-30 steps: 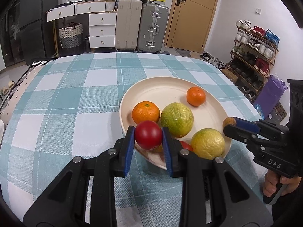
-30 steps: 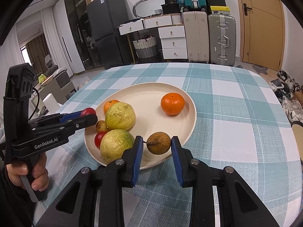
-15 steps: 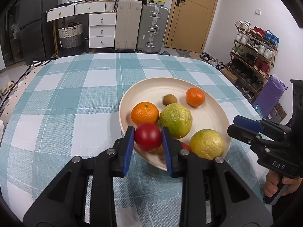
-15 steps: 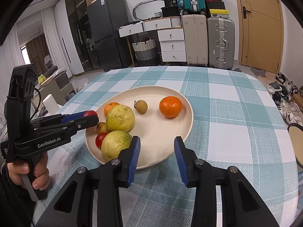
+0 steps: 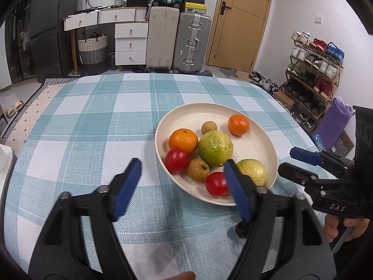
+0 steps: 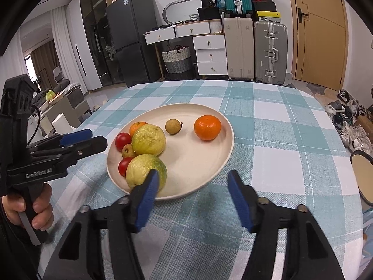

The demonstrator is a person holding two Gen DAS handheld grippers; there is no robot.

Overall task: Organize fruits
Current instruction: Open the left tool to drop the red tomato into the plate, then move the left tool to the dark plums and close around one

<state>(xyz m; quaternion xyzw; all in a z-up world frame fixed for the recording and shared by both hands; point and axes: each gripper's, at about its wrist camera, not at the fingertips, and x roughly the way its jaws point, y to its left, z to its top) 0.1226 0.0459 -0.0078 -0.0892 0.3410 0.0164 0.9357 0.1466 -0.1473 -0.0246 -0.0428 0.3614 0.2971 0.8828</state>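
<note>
A cream plate (image 5: 256, 140) on the checked tablecloth holds all the fruit: two oranges, two yellow-green guavas, two red tomatoes and two small brown fruits. The red tomato (image 5: 176, 160) lies by the plate's near left rim, next to the big orange (image 5: 184, 140). My left gripper (image 5: 181, 162) hangs just short of it, jaws opening, pads touching nothing. The small round brown fruit (image 6: 173, 126) rests at the far side beside the mandarin (image 6: 207, 127). My right gripper (image 6: 193, 173) stands over the near rim, jaws opening and empty, its left pad in front of a guava (image 6: 142, 170).
Each hand-held gripper shows in the other's view, the left gripper (image 6: 86, 140) left of the plate and the right gripper (image 5: 300, 161) right of it. A round stool (image 6: 362, 177) stands off the table's right edge. Suitcases, drawers and a shoe rack line the walls.
The left gripper let go of the red tomato, which now lies on the plate, and drew back. The right gripper released the small brown fruit, which rolled to the far side. Both jaws widened.
</note>
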